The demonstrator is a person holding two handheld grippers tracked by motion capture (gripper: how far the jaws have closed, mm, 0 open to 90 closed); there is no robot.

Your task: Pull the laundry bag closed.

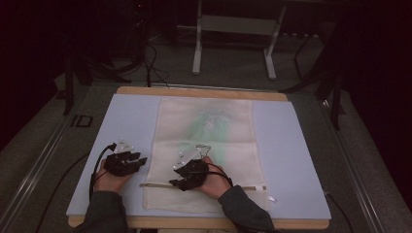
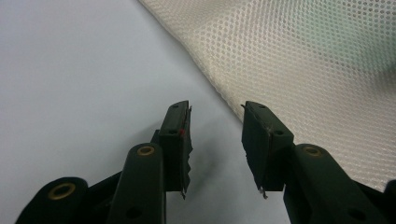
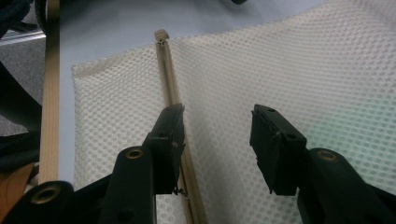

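Jaws of both grippers apart and empty. Left gripper point(image 2: 215, 135) low over the pale blue mat point(image 1: 131, 116), just beside the left edge of the mesh laundry bag point(image 1: 204, 145); right gripper point(image 3: 217, 140) over the bag's near end, left jaw above the zipper point(image 3: 175, 100).

Bag flat along the middle of the mat, zipper crosswise near the person's edge, a green item point(image 1: 211, 124) faintly visible inside.

Risks, as judged: mesh thin and flat on the mat, so a shallow pinch likely to slip off or take the top layer only; a grip on mesh beside the zipper rather than on its pull likely to drag and wrinkle the bag; no firm hold by the left gripper at the edge, hence sliding of the whole bag.

High view: full layout, both hands, bag outline. Right gripper view: zipper end stop point(image 3: 161, 35) and tape in detail. Left gripper view: bag's edge point(image 2: 201, 79) against bare mat.
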